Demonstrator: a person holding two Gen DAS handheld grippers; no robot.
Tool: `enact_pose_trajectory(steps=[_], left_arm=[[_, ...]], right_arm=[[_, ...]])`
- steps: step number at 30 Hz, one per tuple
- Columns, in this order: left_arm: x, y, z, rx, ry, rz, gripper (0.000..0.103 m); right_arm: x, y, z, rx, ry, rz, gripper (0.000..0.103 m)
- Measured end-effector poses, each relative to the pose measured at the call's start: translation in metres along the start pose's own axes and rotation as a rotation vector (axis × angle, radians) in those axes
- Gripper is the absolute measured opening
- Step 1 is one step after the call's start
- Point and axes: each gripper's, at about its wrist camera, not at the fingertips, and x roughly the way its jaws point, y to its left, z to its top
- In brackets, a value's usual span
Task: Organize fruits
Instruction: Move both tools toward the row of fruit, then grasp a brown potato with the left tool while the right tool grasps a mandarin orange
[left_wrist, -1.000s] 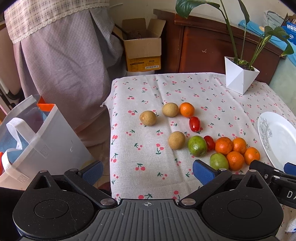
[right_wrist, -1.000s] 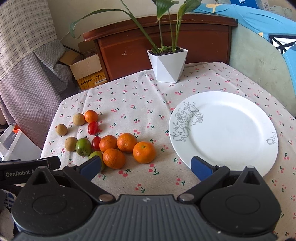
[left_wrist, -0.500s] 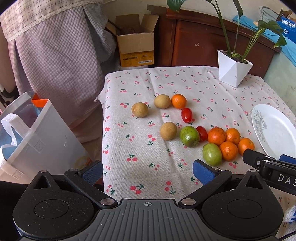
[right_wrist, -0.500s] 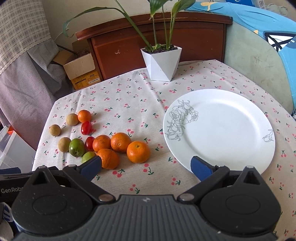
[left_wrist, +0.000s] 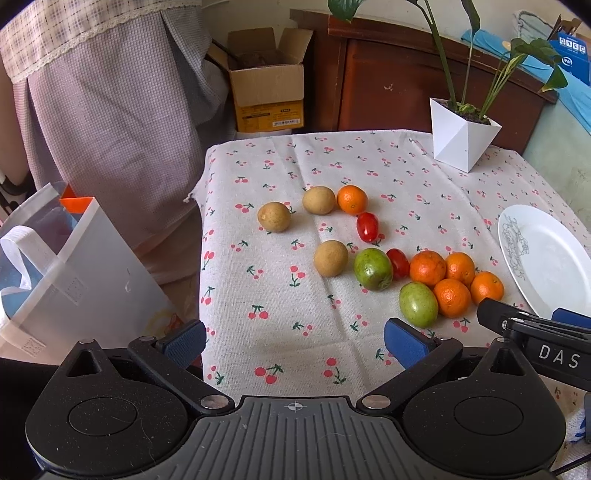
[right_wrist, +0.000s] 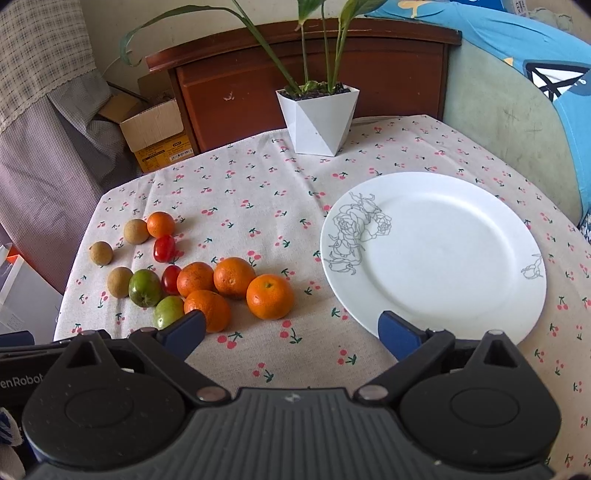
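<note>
White plate (right_wrist: 436, 254) at frame right has nothing on it; all fruit sits loose on table (right_wrist: 258, 192) cloth, mid-left: oranges (right_wrist: 233, 277), green fruits (right_wrist: 144, 287), cherry tomatoes (right_wrist: 164, 248), brown fruits (right_wrist: 120, 281). Left claw (left_wrist: 294, 338) & right claw (right_wrist: 290, 328) both spread wide, holding nothing. Task looks unstarted; every piece left to sort.

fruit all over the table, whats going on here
A person holds two grippers low over the near table edge. The left hand-held gripper and right hand-held gripper are both open and hold nothing. Oranges, green fruits, cherry tomatoes and brown fruits lie loose on the cloth; the white plate holds no fruit.
</note>
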Motion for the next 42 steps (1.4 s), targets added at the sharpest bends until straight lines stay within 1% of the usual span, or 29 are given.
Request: enact_pose_trajectory(steps=[15,19,22,23,27,29,30,34,36,39,42], left_arm=[[0.001,-0.001,0.0,-0.003,0.001,-0.023,0.102],[0.003,0.0,0.0,-0.012,0.015,-0.028,0.102],[0.003,0.0,0.0,-0.013,0.017,-0.033,0.102],[0.002,0.001,0.0,-0.011,0.007,-0.034,0.102],[-0.002,0.008,0.006,-0.031,-0.038,-0.008,0.102],[-0.001,0.015,0.007,-0.062,-0.037,-0.005,0.102],[0.0,0.018,0.008,-0.071,-0.039,-0.001,0.101],[0.002,0.022,0.007,-0.069,-0.057,0.035,0.101],[0.003,0.024,0.006,-0.074,-0.066,0.038,0.101],[0.002,0.025,0.006,-0.077,-0.098,0.044,0.101],[0.004,0.023,0.006,-0.081,-0.108,0.025,0.1]], right_arm=[[0.001,0.0,-0.001,0.001,0.004,0.0,0.096],[0.001,0.001,-0.001,-0.005,0.005,0.001,0.095],[-0.001,0.0,-0.001,-0.011,0.001,0.014,0.092],[-0.002,-0.001,0.0,-0.011,-0.005,0.023,0.092],[-0.011,-0.012,0.002,0.009,-0.036,0.066,0.086],[-0.013,-0.018,0.002,0.03,-0.042,0.08,0.084],[-0.014,-0.021,0.002,0.042,-0.045,0.087,0.081],[-0.011,-0.033,0.001,0.113,-0.039,0.122,0.073],[-0.01,-0.037,0.0,0.139,-0.034,0.143,0.067],[-0.007,-0.036,-0.002,0.137,-0.029,0.156,0.062],[-0.004,-0.034,-0.005,0.134,-0.032,0.155,0.058]])
